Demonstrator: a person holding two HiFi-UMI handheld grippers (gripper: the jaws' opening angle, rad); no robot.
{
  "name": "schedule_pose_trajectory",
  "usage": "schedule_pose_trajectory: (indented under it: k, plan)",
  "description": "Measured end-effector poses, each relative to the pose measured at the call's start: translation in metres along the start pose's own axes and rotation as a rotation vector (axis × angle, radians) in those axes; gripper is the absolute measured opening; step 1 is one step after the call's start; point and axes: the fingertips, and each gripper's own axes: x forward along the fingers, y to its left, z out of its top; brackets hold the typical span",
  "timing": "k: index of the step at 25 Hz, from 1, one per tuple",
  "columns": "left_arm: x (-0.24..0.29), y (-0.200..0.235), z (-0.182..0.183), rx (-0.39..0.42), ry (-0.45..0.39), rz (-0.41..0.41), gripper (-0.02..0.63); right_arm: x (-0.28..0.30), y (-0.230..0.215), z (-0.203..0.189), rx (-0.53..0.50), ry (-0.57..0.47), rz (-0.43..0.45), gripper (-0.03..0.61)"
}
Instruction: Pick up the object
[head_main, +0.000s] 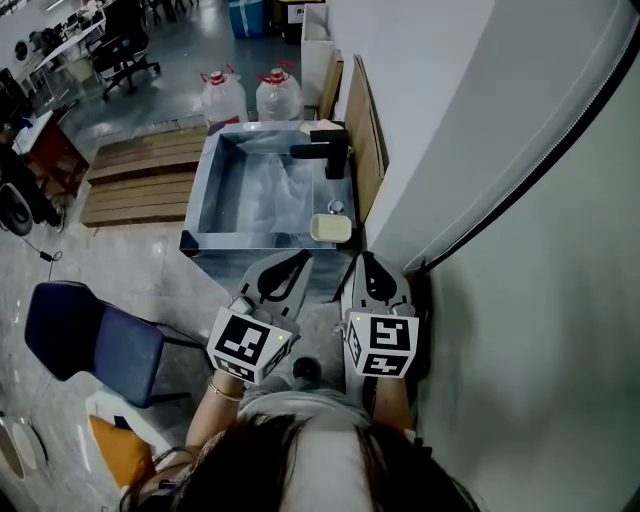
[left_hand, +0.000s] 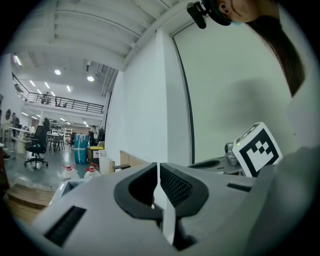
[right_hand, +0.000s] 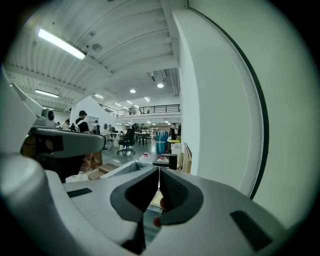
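Note:
A steel sink (head_main: 200, 190) stands ahead of me against the white wall, with a black faucet (head_main: 325, 150) at its far right. A pale yellow block (head_main: 330, 228) lies on the sink's near right corner, beside a small round metal fitting (head_main: 336, 207). My left gripper (head_main: 303, 258) and right gripper (head_main: 362, 258) hover side by side just short of the sink's front edge, both shut and empty. In the left gripper view the left gripper (left_hand: 157, 172) shows its jaws pressed together. In the right gripper view the right gripper (right_hand: 158, 172) does too, with the faucet (right_hand: 167, 161) beyond.
Two big water bottles (head_main: 224, 98) (head_main: 279, 95) stand behind the sink. Wooden pallets (head_main: 140, 175) lie on the floor to its left. A blue chair (head_main: 90, 340) is at my near left. A wooden board (head_main: 362, 140) leans on the wall (head_main: 520, 300) at right.

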Motion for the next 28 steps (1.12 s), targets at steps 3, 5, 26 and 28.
schedule_pose_trajectory:
  k: [3, 5, 26, 28]
  plan:
    - [0.006, 0.005, -0.004, -0.003, 0.015, 0.017, 0.009, 0.012, -0.005, -0.007, 0.007, 0.023, 0.014, 0.028]
    - [0.009, 0.008, -0.007, -0.004, 0.018, 0.026, 0.009, 0.019, -0.006, -0.012, 0.01, 0.036, 0.024, 0.028]
    - [0.068, 0.055, -0.026, -0.024, 0.054, 0.005, 0.009, 0.101, -0.022, -0.051, 0.006, 0.172, 0.045, 0.029]
    - [0.076, 0.061, -0.027, -0.026, 0.056, 0.002, 0.009, 0.11, -0.023, -0.056, 0.008, 0.186, 0.046, 0.029]
